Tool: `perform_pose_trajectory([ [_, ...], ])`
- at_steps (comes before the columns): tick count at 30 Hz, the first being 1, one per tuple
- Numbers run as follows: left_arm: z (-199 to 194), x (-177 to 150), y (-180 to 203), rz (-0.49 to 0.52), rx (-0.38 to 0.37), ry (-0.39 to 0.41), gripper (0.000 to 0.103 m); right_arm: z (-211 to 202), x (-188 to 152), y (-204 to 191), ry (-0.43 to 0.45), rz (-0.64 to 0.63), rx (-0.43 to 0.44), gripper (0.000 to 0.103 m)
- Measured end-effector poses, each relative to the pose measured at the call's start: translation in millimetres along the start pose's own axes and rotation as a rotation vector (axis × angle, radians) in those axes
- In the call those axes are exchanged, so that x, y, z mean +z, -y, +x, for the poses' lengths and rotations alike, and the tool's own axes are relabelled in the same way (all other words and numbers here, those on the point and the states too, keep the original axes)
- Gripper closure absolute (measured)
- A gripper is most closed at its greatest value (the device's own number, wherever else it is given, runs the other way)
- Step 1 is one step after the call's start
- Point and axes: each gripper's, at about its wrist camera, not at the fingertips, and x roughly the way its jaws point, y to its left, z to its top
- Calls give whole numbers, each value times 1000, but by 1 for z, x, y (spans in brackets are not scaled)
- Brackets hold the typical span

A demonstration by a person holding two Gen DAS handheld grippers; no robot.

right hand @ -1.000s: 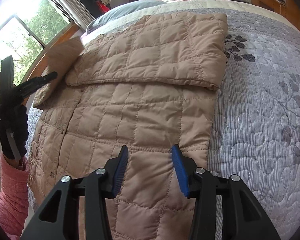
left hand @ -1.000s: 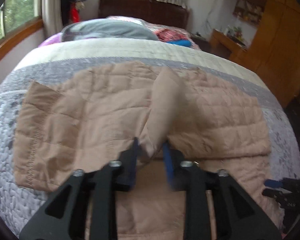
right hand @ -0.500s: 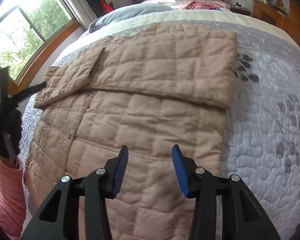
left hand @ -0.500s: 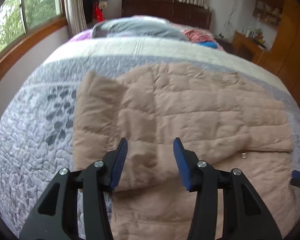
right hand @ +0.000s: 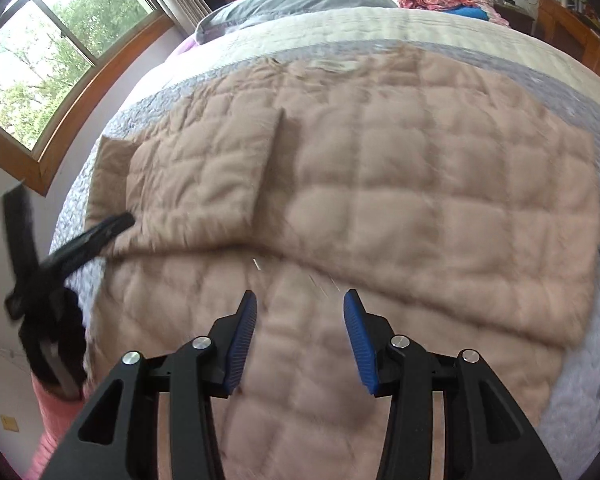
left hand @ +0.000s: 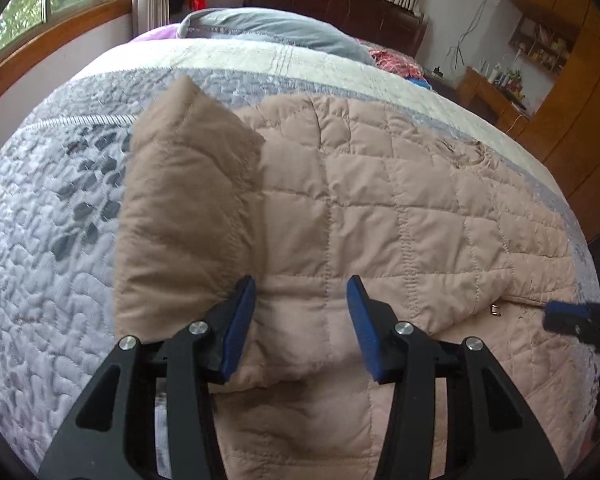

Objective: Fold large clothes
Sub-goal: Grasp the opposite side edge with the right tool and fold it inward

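Two sleeves of the tan quilted jacket (left hand: 380, 208) lie folded across its body on the bed (left hand: 52, 240). The left sleeve (left hand: 188, 208) puffs up and may spring back. Left gripper (left hand: 300, 320) and right gripper (right hand: 300, 328) hover over it, jaws apart, empty, so nothing pins either fold.

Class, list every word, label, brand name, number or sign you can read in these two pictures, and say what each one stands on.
None: no readable text in either view.
Quilted jacket: no label or brand shows.
Shelf items: too small to read.
Left gripper and right gripper: no markings.
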Motion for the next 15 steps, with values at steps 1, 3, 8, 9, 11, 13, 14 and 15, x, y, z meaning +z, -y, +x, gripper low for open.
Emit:
perform_pose_trajectory([
  [1, -5, 0, -4, -10, 14, 15, 56, 7, 9, -3, -4, 10, 18, 57],
  [3, -11, 5, -11, -31, 13, 27, 56, 19, 24, -8, -15, 32, 55, 57],
  [8, -19, 13, -26, -71, 28, 61, 56, 48, 51, -18, -42, 53, 113, 71],
  [9, -23, 13, -28, -76, 26, 66, 56, 53, 54, -19, -48, 50, 118, 79],
  [11, -30, 16, -30, -83, 32, 83, 56, 56, 56, -21, -49, 41, 126, 93],
  [13, -40, 17, -33, -85, 51, 122, 56, 44, 54, -20, -21, 28, 151, 96],
  [14, -45, 18, -35, -87, 60, 141, 56, 37, 53, -21, 0, 19, 155, 96],
  [15, -48, 18, -34, -87, 63, 151, 56, 26, 52, -19, 28, 9, 154, 96],
])
